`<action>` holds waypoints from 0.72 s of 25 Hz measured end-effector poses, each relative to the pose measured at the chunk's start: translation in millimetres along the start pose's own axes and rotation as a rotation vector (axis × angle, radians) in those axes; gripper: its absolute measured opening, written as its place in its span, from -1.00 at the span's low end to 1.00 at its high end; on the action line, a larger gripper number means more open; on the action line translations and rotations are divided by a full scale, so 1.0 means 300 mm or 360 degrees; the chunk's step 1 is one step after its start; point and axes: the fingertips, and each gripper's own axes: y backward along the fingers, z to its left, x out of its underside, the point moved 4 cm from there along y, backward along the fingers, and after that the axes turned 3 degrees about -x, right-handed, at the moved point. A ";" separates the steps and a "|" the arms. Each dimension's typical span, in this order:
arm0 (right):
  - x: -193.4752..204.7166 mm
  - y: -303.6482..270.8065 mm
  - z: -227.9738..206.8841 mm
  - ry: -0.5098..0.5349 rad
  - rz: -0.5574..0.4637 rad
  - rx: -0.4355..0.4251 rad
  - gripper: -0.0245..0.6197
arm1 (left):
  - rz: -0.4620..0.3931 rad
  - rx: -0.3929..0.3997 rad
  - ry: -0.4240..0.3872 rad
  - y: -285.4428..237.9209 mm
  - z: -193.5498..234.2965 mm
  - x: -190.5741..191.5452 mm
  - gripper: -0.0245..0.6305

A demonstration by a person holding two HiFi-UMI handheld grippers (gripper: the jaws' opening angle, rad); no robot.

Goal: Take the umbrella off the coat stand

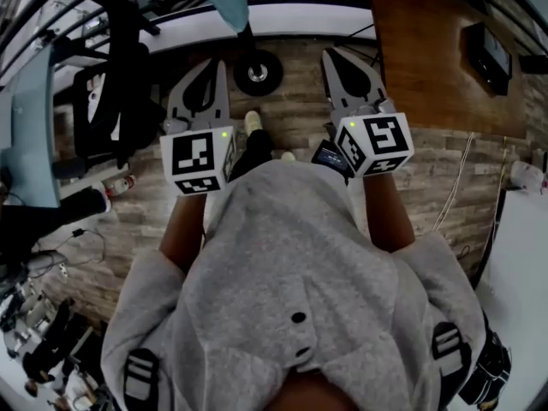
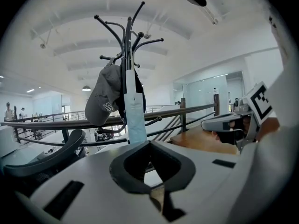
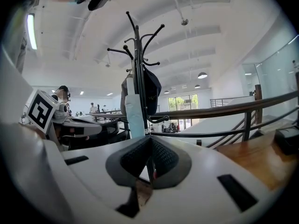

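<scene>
A grey cap [image 2: 103,99] hangs just above the dark railing [image 2: 187,109]. Below the railing's left stretch sits a dark chair [image 2: 46,157], and below its right stretch a wooden tabletop [image 2: 201,141].

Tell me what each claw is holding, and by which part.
Nothing is held. The left claw and the right claw are both shut and empty. The light-blue umbrella hangs on the coat stand ahead of them.

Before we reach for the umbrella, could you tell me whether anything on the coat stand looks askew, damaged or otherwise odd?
Nothing stands out. The coat stand stands upright, the pale blue umbrella hangs straight down along its pole, and a grey cap hangs from a hook beside it, with no damage visible.
</scene>
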 end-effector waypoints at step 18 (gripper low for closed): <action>-0.101 -0.252 0.027 0.0067 -0.0002 0.0007 -0.90 | -0.0037 0.0087 0.0032 -0.183 0.179 -0.052 -0.88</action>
